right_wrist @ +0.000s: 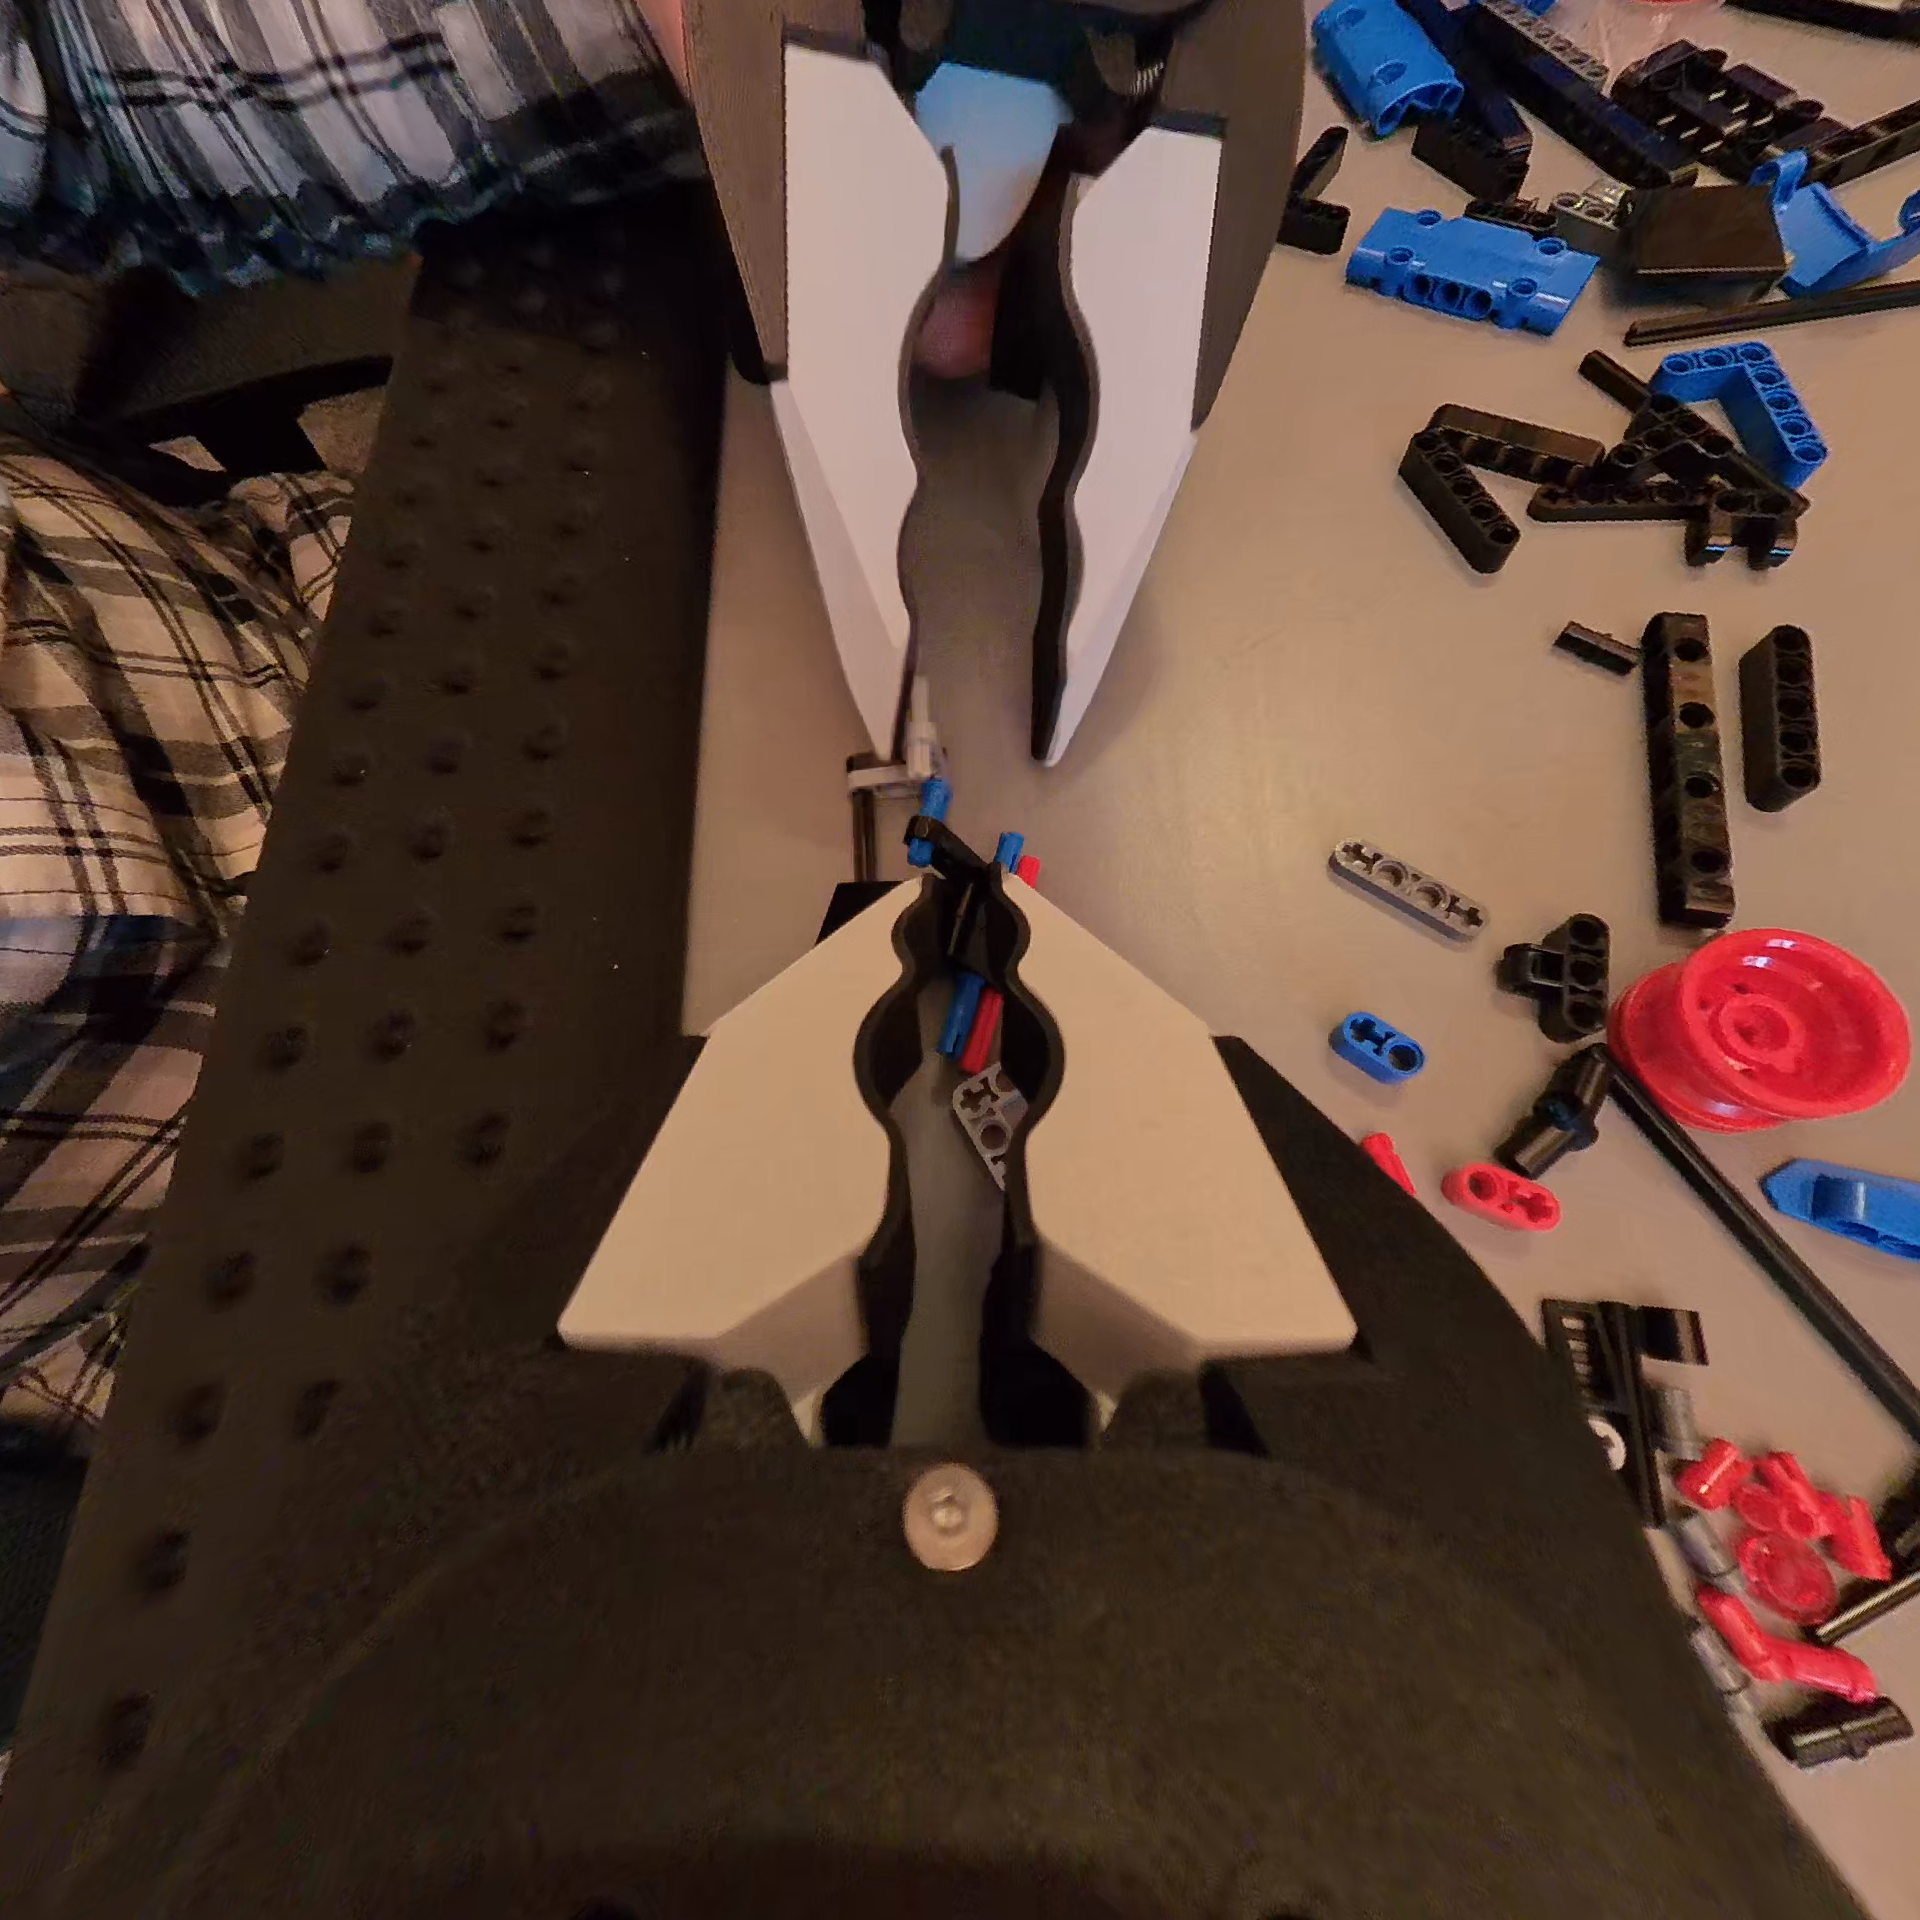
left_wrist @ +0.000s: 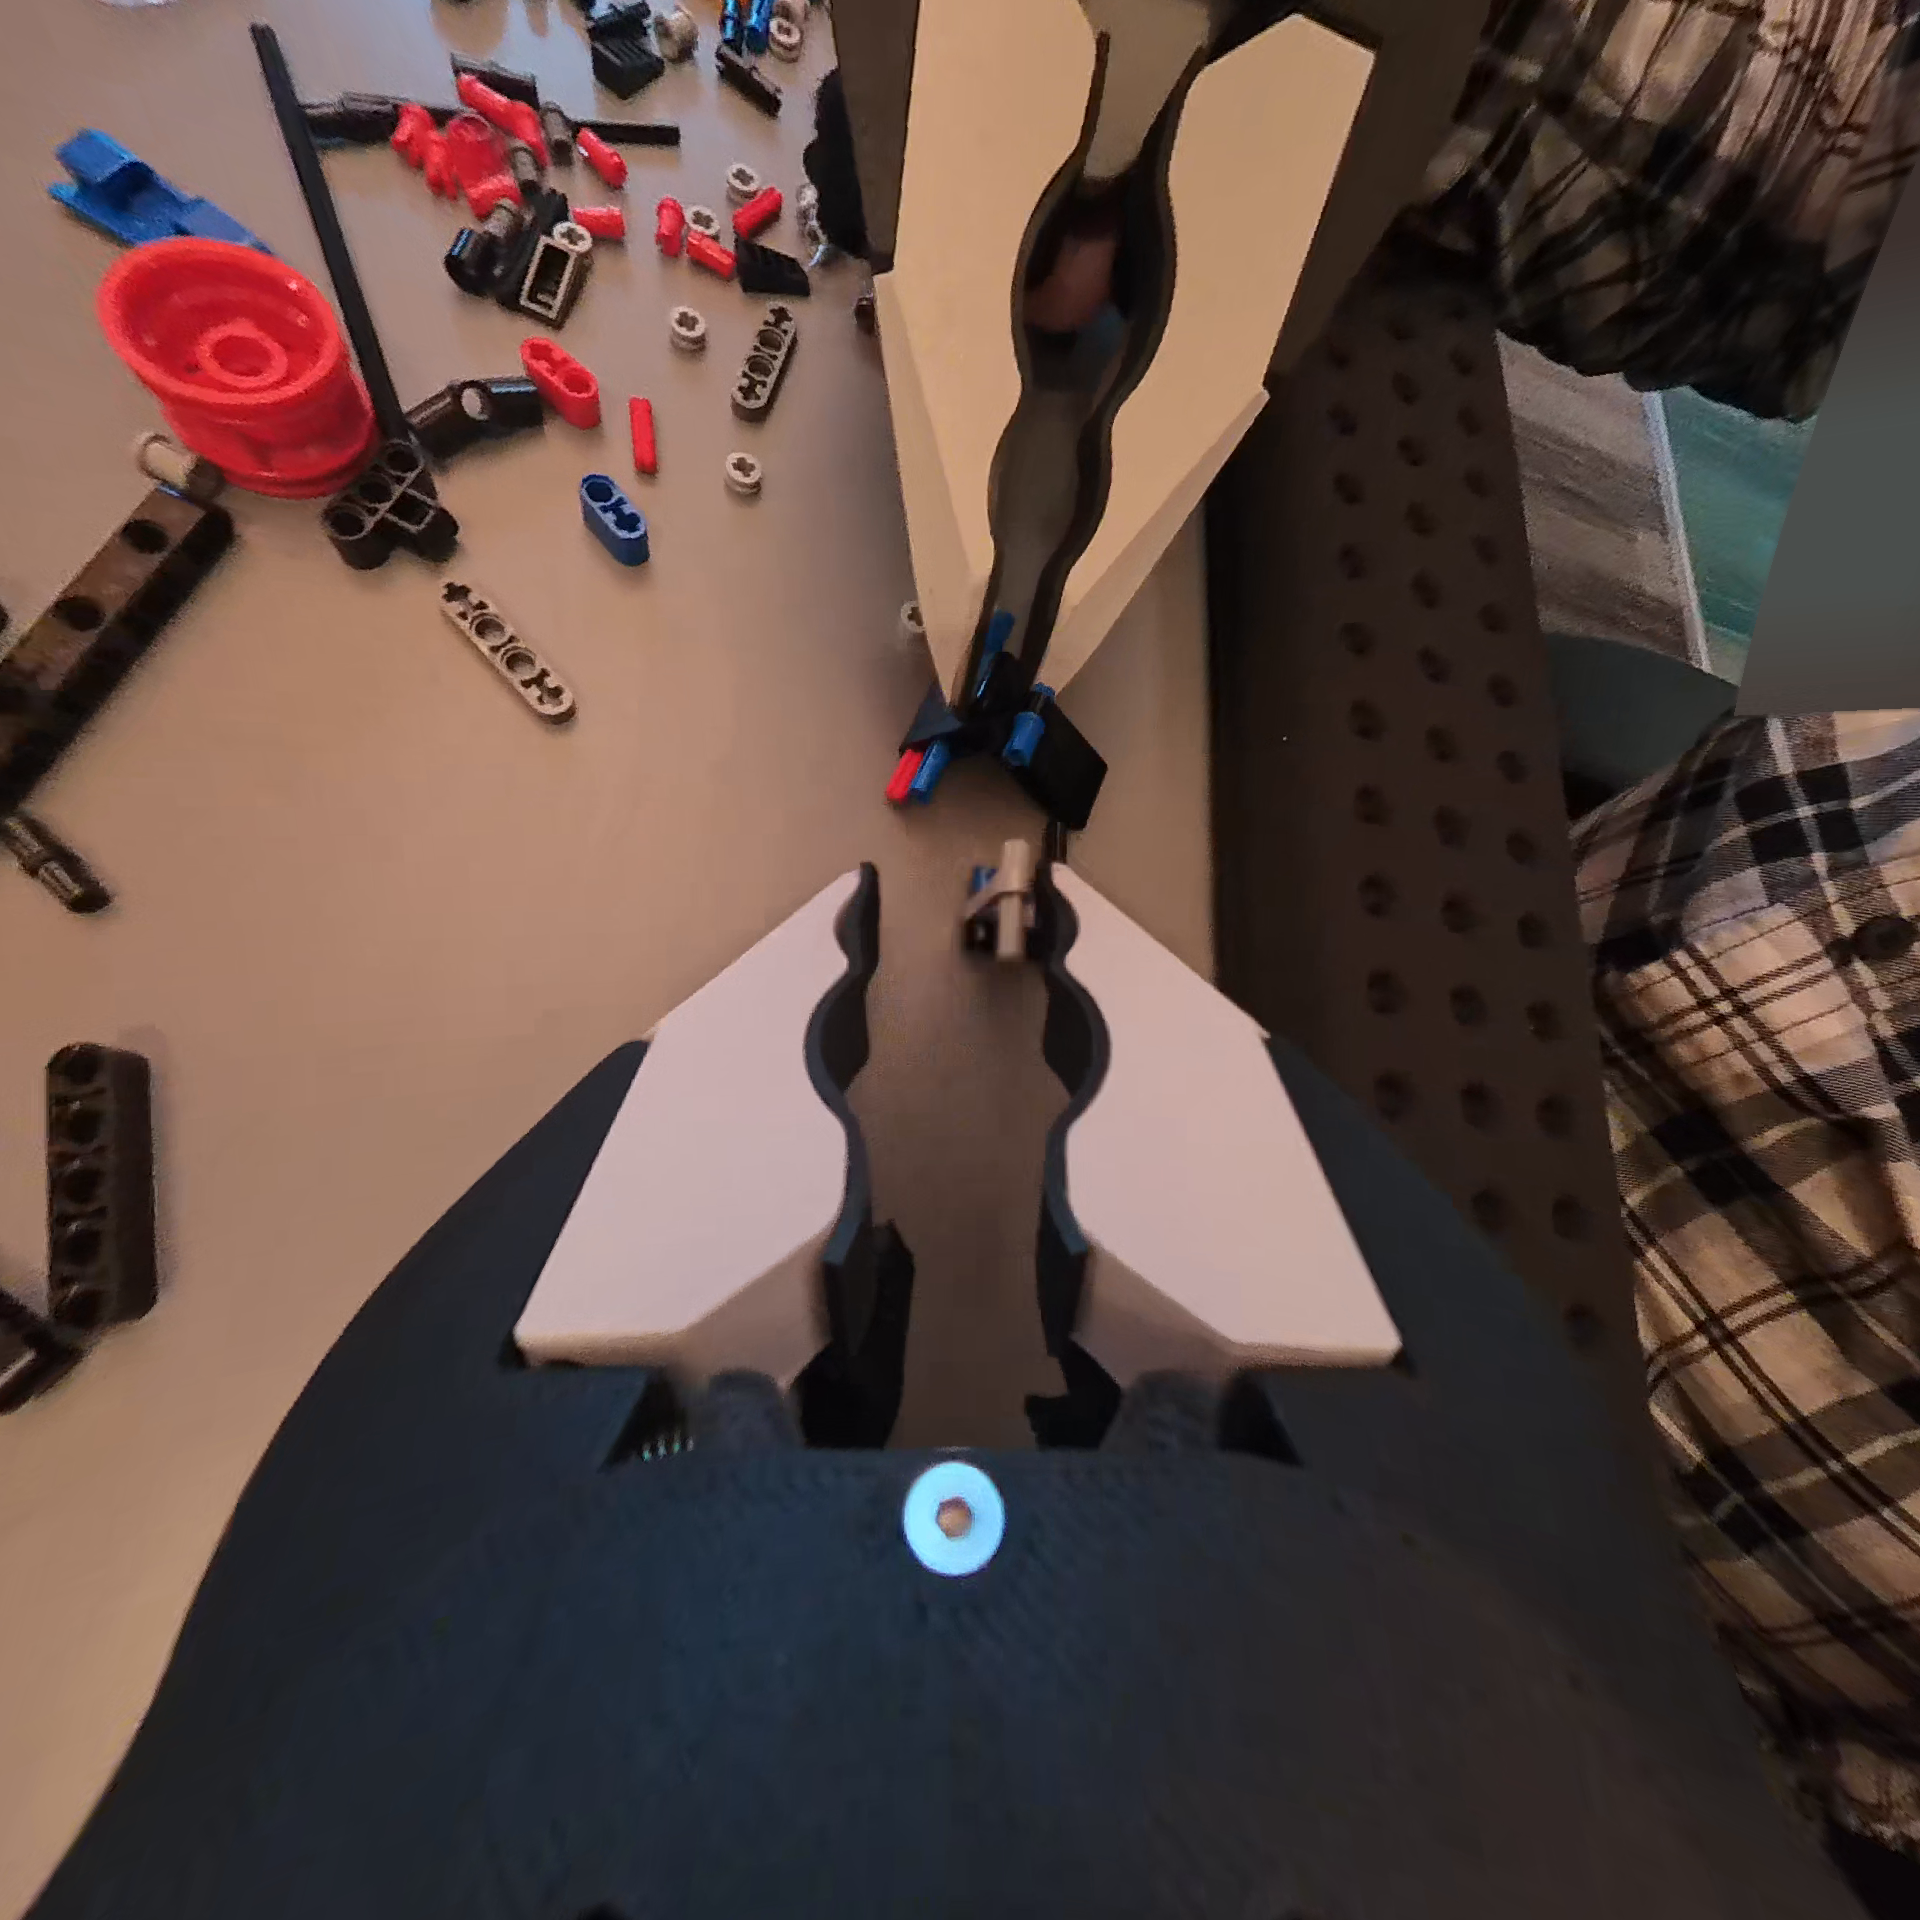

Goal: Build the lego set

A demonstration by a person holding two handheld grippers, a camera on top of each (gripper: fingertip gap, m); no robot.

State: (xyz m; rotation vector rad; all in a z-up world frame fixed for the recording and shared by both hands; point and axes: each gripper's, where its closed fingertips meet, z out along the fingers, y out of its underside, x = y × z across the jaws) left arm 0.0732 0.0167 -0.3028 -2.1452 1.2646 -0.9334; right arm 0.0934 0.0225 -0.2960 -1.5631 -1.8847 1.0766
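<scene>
My right gripper [right_wrist: 961,883] is shut on a small black assembly [right_wrist: 971,914] with blue and red pins sticking out of it. The left wrist view shows it coming from the top [left_wrist: 992,675], holding that assembly [left_wrist: 1049,758] just above the table. My left gripper [left_wrist: 958,878] faces it tip to tip and is open. A small grey connector [left_wrist: 1006,904] with a blue pin sits against the inside of its right fingertip [left_wrist: 1055,914]. A thin black axle seems to link the connector to the assembly. The right wrist view shows the left gripper [right_wrist: 971,753] and the connector [right_wrist: 922,750].
A black perforated board [left_wrist: 1403,727] lies along the table edge beside both grippers, with plaid sleeves [left_wrist: 1766,1195] beyond it. Loose parts cover the table on the other side: a red wheel hub [left_wrist: 234,353], a long black axle [left_wrist: 322,229], black beams [right_wrist: 1688,769], blue panels [right_wrist: 1470,260], red pins [left_wrist: 488,145]. My left and right fingertips are right by each other.
</scene>
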